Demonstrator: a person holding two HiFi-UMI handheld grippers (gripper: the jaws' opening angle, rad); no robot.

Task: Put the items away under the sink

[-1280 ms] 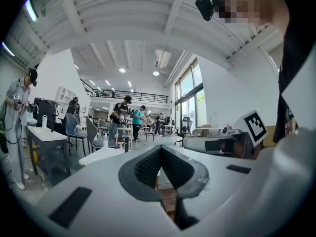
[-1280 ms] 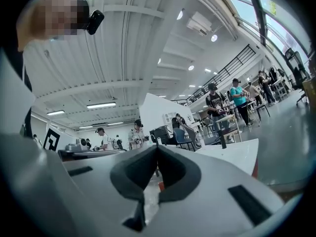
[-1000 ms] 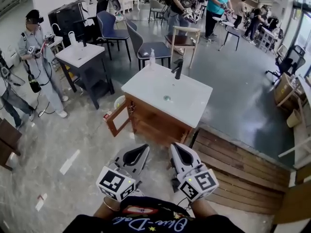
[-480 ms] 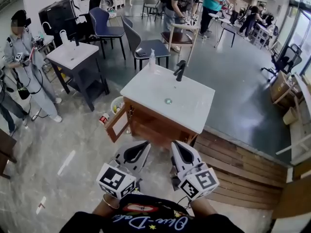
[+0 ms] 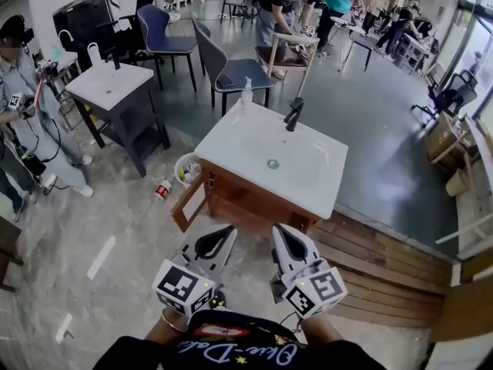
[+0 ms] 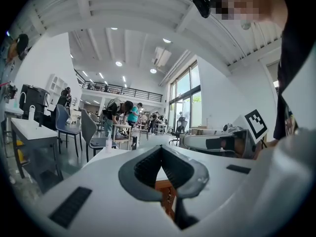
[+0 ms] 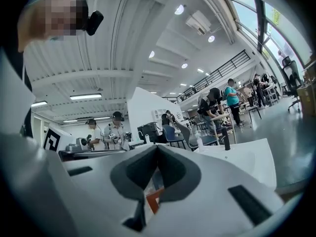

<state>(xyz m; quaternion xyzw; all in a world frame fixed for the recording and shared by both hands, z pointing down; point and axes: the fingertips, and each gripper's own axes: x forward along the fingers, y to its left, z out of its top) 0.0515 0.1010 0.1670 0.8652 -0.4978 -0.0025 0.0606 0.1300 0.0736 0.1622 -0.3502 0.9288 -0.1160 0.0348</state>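
While I face sink cabinet (image 5: 245, 199), cabinet door (image 5: 188, 203) open, my left tool (image 5: 228, 232) and right tool (image 5: 276, 232) both pinched together, empty.

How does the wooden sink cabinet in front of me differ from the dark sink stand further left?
The wooden sink cabinet is brown; the dark sink stand is black. The cabinet is boxed in with a door swung open; the stand is an open frame without doors. Both carry white basin tops.
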